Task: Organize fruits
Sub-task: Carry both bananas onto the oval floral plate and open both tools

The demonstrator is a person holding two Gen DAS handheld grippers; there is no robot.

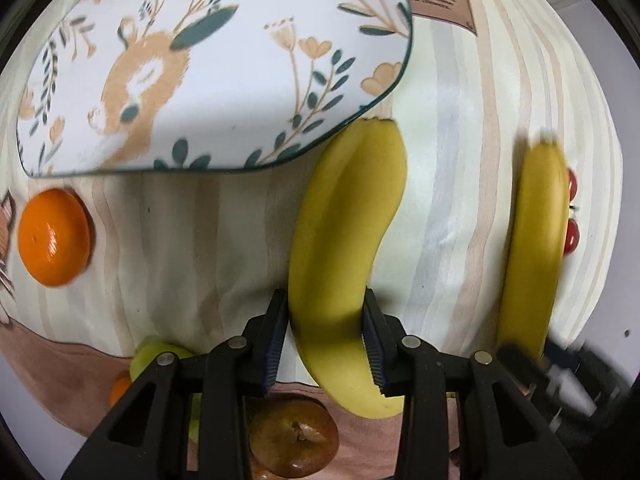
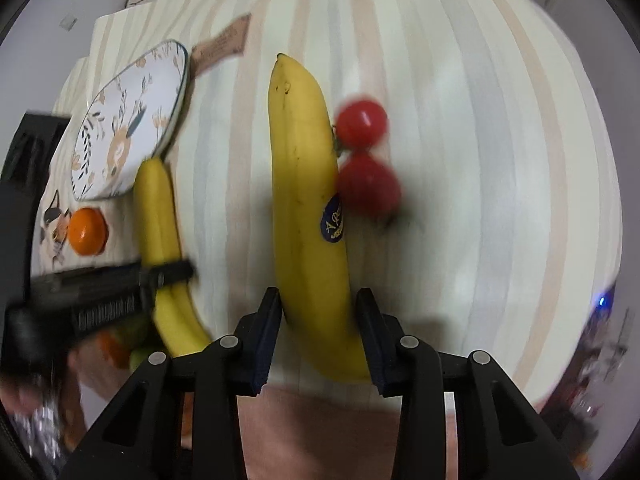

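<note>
Two bananas lie on the striped tablecloth. One banana [image 1: 344, 220] has its far tip against the plate's rim, and my left gripper [image 1: 323, 300] is shut on its lower part, blue pads pressing both sides. The right wrist view shows that same banana [image 2: 158, 208] with the left gripper [image 2: 160, 276] across it. A banana with a blue sticker [image 2: 308, 200] sits between the pads of my right gripper [image 2: 317, 296], which is shut on it. In the left wrist view this second banana [image 1: 536, 248] stands at the right, with the blurred right gripper [image 1: 520, 356] at its base.
A floral plate [image 1: 200, 72] lies beyond the left banana. An orange [image 1: 52, 236] sits left of it. Two red tomatoes [image 2: 362, 124] touch the stickered banana's right side. A brown fruit [image 1: 294, 440], green fruit [image 1: 160, 354] and a small orange piece [image 1: 120, 392] lie near the front edge.
</note>
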